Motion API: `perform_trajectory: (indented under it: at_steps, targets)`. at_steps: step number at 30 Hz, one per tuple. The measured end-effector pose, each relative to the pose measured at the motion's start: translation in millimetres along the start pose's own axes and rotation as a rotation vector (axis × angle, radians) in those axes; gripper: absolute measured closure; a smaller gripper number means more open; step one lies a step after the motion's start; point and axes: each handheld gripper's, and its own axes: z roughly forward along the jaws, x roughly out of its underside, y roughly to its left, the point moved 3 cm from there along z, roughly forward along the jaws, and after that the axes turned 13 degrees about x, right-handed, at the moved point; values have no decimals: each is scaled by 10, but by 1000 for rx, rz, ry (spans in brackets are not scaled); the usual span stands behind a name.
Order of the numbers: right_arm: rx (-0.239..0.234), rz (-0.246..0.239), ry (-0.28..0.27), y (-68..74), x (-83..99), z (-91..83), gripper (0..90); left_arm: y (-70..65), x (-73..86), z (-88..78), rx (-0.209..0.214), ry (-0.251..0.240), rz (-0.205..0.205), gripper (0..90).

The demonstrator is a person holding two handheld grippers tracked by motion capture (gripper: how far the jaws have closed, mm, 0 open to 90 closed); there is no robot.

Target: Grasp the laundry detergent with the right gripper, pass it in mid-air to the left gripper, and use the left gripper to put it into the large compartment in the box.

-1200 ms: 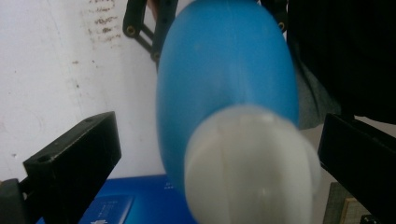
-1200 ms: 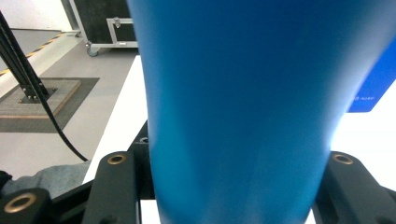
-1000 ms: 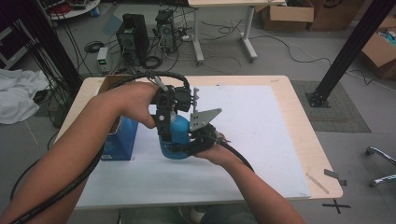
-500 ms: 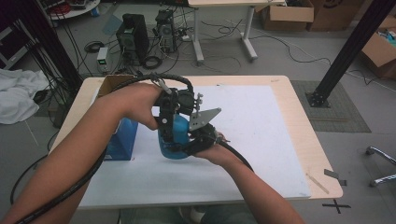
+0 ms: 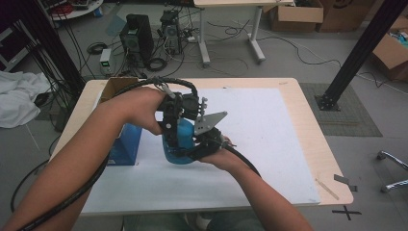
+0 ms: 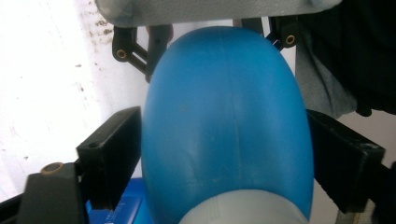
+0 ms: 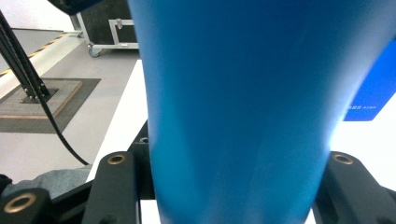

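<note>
Standing upright on the white sheet (image 5: 269, 144) at table centre, the blue bottle (image 5: 177, 144) is clamped low by the right gripper (image 5: 204, 147). The left gripper (image 5: 174, 124) has just been closing around its upper body, pads flanking it. A blue box (image 5: 126, 144) sits beside.

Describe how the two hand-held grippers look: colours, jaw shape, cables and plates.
Both grippers, left and right, are black. The jaws are flat, blocky pads with brass-coloured rivets. A grey three-cornered plate tops the right one. Thick black cables trail back along both bare forearms.
</note>
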Motion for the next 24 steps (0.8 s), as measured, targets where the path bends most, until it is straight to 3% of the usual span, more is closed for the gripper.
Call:
perform_trajectory:
  at_steps: [24]
  targets:
    - [4,2,-7,-16,11,-16,456,13,-44,1,-13,8,-6,295]
